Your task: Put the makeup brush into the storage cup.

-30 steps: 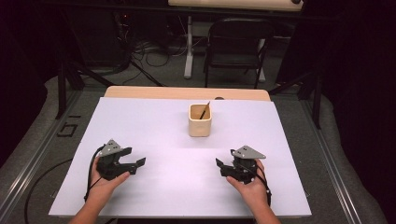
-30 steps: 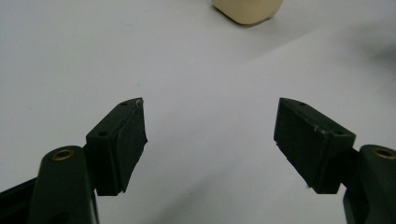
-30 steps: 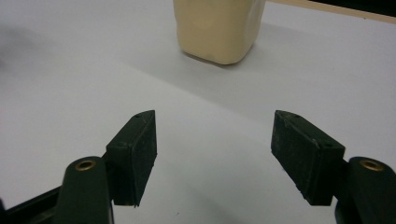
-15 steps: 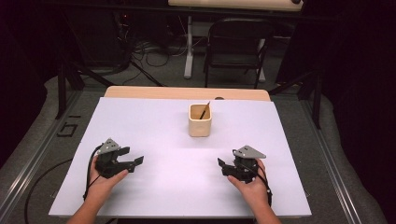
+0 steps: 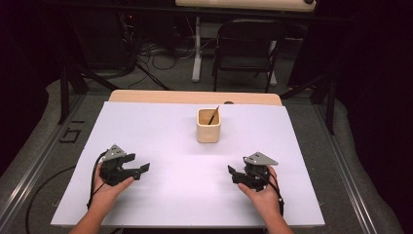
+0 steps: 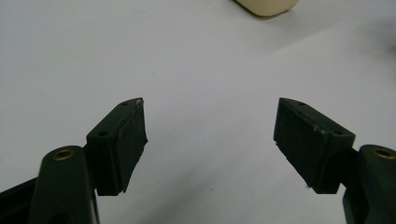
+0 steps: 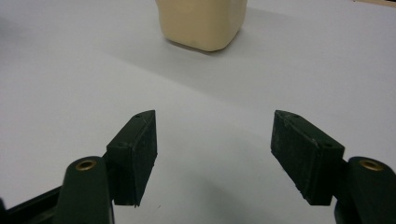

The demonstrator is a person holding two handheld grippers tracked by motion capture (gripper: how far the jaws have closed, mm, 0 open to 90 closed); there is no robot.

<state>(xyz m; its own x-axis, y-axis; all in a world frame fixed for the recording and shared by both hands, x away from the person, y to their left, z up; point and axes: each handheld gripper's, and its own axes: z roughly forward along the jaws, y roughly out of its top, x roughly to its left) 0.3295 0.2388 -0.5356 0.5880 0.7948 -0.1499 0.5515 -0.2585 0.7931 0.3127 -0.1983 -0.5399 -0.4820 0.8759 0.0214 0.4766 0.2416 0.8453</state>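
From the high view I see both of my hands resting low on the white rectangular table top (image 5: 160, 141), near its front edge. My left hand (image 5: 104, 187) comes in from the front left corner and holds the left gripper (image 5: 139, 170), a black two-jaw tool with a grey three-cornered plate on top, its jaws pointing toward the table's middle. My right hand (image 5: 263, 190) comes in from the front right and holds the right gripper (image 5: 234, 174), a matching black tool that points inward toward the left one. The two grippers sit well apart.

Between them and farther back, around the middle of the table, stands the cream-coloured square cup (image 5: 209, 125), upright, with a thin brown stick (image 5: 213, 116) leaning inside it. The stick shows in the high view; the gripper views cut off the cup's upper part.

In the left gripper view, the left gripper (image 6: 210, 135) has its jaws spread wide, with bare white table between the pads and nothing held. The cup's rounded base (image 6: 266, 5) peeks in at the top edge, to the right of centre and well beyond the jaws.

In the right gripper view, the right gripper (image 7: 212, 147) is likewise released, jaws wide apart over bare table. The cup (image 7: 201, 23) stands ahead of it, slightly left of centre, larger than in the left gripper view, yet clear of the pads.
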